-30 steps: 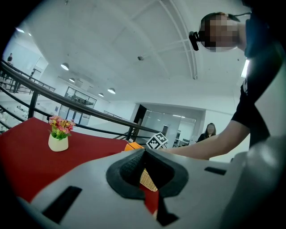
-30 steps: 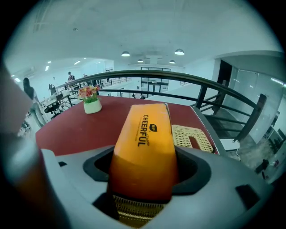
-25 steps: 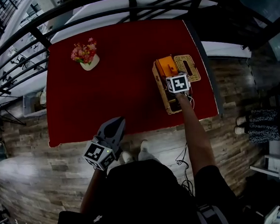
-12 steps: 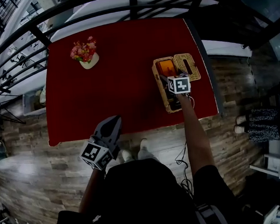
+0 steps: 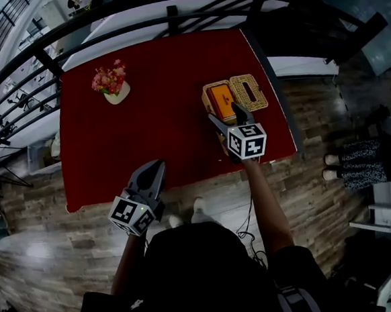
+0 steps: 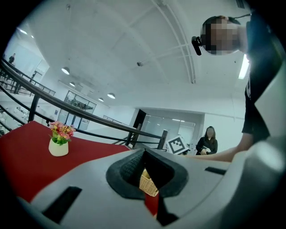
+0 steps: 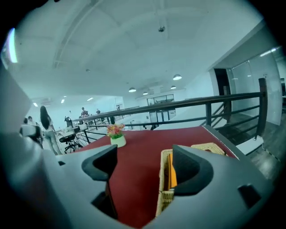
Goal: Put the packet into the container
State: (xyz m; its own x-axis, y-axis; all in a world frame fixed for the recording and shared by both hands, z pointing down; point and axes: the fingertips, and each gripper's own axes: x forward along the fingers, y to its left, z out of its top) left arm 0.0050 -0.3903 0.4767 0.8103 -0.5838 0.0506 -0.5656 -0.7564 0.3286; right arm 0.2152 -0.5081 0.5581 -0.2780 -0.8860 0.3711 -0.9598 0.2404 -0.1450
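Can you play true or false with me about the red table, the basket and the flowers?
1. The orange packet is inside the wicker basket. True.
2. The flower pot sits in the basket. False: it stands by itself on the red table, far from the basket.
3. The woven lid lies next to the basket. True.
4. The left gripper holds the packet. False: its jaws are together with nothing in them.

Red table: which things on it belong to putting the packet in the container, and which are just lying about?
Belong to the job: orange packet, already inside; wicker basket that holds it.
Just lying about: flowers in a white pot; flat wicker piece beside the basket.
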